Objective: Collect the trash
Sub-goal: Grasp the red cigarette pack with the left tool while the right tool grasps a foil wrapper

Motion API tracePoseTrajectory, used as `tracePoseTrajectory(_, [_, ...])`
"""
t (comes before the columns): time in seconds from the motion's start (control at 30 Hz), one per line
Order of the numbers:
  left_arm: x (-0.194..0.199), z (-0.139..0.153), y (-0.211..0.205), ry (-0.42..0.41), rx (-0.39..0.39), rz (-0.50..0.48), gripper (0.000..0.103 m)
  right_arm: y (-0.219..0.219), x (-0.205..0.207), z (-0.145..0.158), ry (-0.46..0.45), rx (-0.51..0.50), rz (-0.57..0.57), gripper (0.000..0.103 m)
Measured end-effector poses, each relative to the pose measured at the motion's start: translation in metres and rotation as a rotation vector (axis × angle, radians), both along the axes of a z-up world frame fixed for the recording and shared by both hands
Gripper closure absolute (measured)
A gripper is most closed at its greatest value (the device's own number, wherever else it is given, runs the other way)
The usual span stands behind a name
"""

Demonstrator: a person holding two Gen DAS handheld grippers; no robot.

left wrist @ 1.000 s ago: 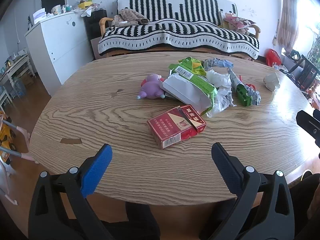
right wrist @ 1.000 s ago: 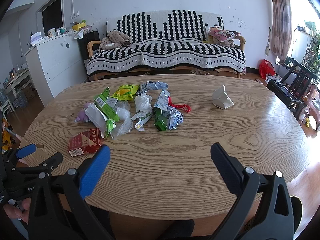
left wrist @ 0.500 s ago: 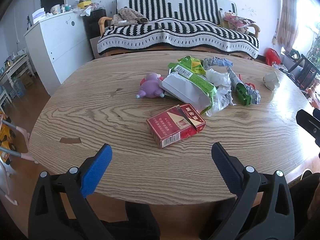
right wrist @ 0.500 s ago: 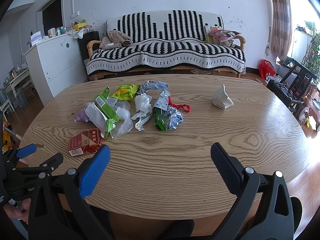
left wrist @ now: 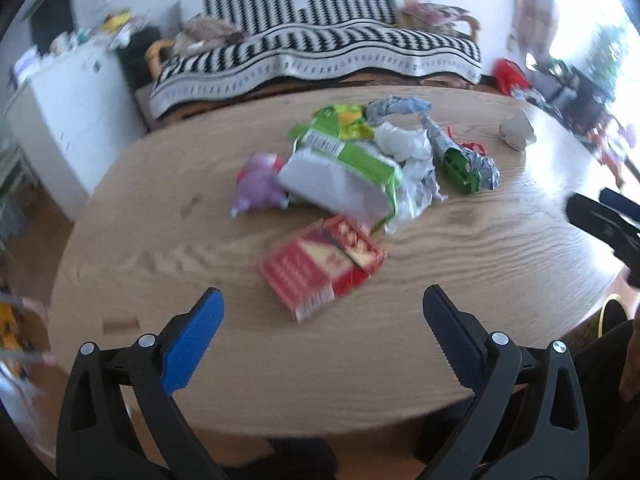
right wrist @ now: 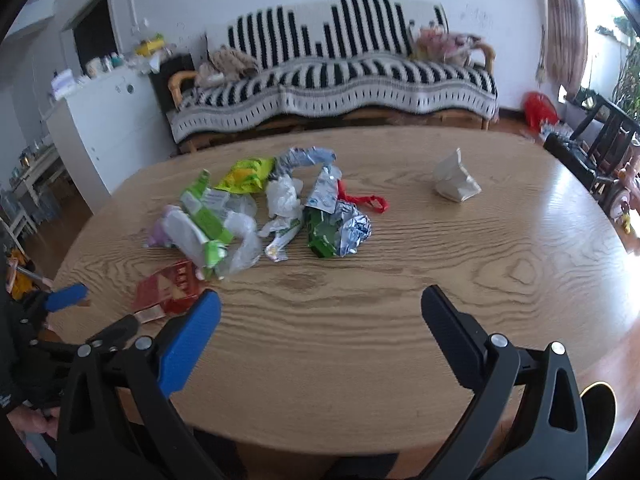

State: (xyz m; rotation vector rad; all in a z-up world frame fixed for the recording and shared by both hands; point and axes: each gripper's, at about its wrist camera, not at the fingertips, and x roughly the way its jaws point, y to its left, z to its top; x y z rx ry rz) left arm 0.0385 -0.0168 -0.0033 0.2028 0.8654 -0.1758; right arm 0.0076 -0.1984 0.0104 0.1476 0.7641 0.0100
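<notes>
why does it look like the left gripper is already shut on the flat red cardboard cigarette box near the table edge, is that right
Not quite. The left gripper is open and empty; the flat red cardboard cigarette box lies on the oval wooden table just ahead of its fingertips, as the left wrist view shows. It is indeed near the table edge.

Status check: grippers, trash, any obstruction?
Left gripper open, empty. Right gripper open, empty. Red cigarette pack nearest left gripper, trash pile untouched on table. Nothing blocking.

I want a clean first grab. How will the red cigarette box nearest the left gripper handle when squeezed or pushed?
The red cigarette box lies flat with its lid flipped open, so it probably crushes under a firm squeeze. It looks like light cardboard, likely sliding on the smooth wooden table if pushed. Being flat and boxy, it shouldn't roll.
</notes>
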Motion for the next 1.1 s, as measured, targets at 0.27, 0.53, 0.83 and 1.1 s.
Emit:
tracePoseTrajectory(0.27, [0.055, -0.038, 0.013, 0.178, -0.034, -0.061, 0.006, -0.001, 0.118, -0.014, 0.096, -0.027, 0.007, 0.017])
tracePoseTrajectory(0.53, [0.070, -0.050, 0.007, 0.149, 0.036, -0.156, 0.006, -0.001, 0.189, -0.048, 0.200, 0.001, 0.021, 0.043])
tracePoseTrajectory(0.83, [0.069, -0.057, -0.006, 0.143, 0.115, -0.141, 0.035, 0.003, 0.195, -0.047, 0.179, -0.012, 0.039, 0.069])
tracePoseTrajectory(1.1, [0.064, -0.030, -0.006, 0.102, 0.001, -0.120, 0.046, -0.019, 0.172, -0.024, 0.104, 0.127, 0.047, 0.070])
